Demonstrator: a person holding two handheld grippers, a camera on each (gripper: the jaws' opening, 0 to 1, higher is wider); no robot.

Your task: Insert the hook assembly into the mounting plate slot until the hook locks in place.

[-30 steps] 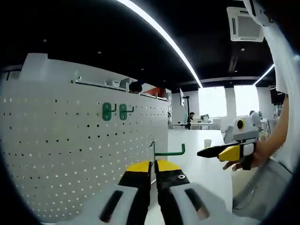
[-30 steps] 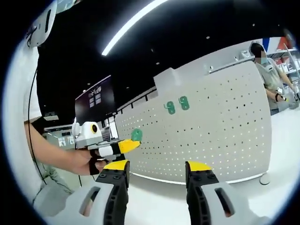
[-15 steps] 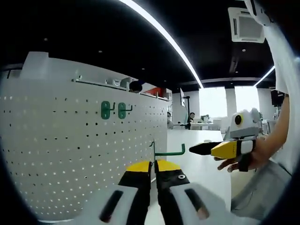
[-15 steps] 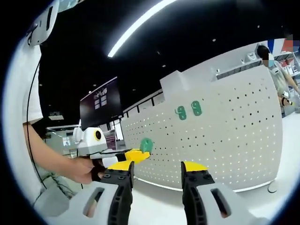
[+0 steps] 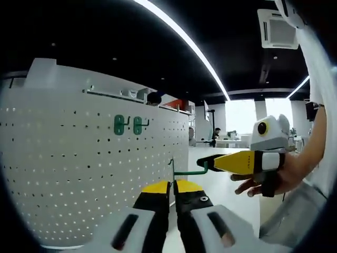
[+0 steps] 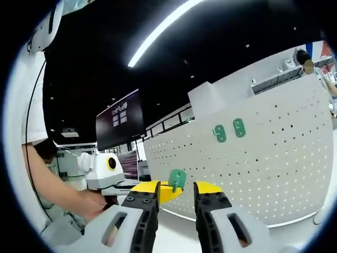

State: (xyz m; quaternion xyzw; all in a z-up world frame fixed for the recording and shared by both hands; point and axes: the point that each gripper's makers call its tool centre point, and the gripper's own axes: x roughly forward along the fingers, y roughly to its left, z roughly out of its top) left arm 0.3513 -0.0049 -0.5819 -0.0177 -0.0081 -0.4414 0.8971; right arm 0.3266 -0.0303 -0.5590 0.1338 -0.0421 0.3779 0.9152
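Open space before the pegboard (image 5: 79, 174), two mounted hooks (image 5: 129, 125) aside.

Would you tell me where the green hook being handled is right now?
In the left gripper view, the green hook is held in the left tool, beside the pegboard, its far tip at the right tool.

Above my jaws runs a black ceiling (image 5: 131, 47) crossed by a long strip light (image 5: 184, 37), with an air-conditioning cassette (image 5: 276, 29) up to the right. Ahead, past the jaws, bright windows (image 5: 239, 113) glow; a dark wall screen (image 6: 120, 118) hangs upper left.
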